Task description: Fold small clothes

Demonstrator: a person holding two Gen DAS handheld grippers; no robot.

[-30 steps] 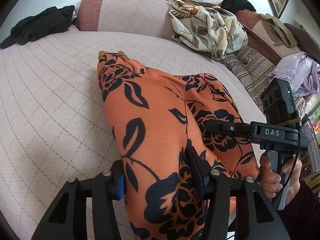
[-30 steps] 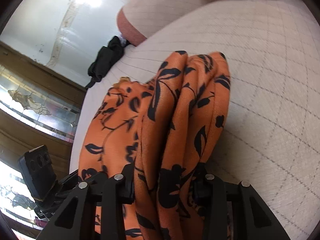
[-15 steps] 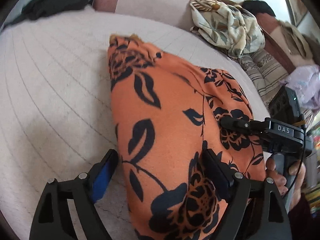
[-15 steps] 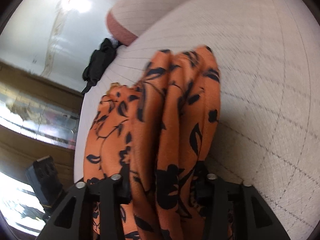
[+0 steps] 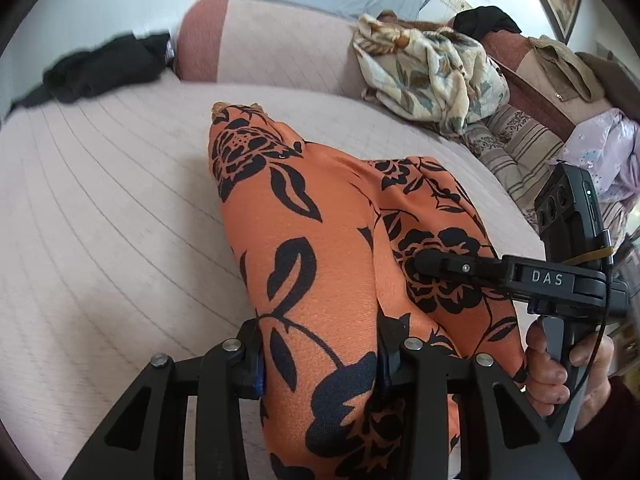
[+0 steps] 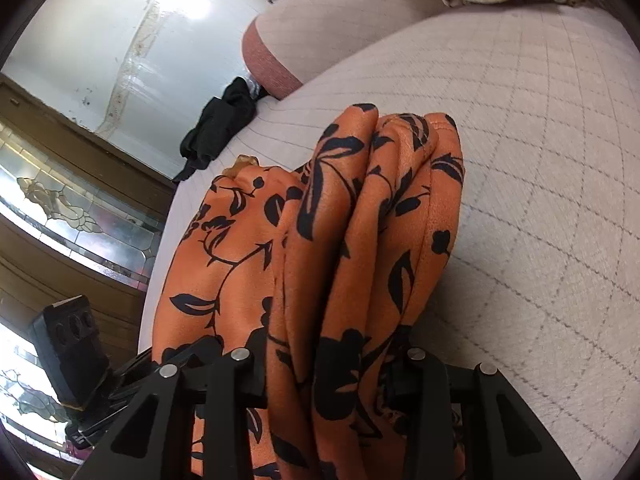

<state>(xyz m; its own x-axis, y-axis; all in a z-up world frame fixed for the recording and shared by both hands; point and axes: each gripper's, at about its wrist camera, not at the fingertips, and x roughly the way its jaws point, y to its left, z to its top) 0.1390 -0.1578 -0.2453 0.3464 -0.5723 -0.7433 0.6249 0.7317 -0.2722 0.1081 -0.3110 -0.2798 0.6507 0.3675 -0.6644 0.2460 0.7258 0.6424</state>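
The orange garment (image 5: 332,264) lies bunched lengthwise on the quilted bed (image 5: 100,240); left tongs (image 5: 320,354), jaws just closed, and right tongs (image 6: 332,368) each pinch a gathered near edge, so lift both evenly, keeping layers aligned, before folding forward

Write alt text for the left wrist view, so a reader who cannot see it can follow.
The left tool grips a bunched orange garment with black flowers lying on a pale quilted bed. At right, a hand holds the right tool on the same garment; other clothes lie behind.
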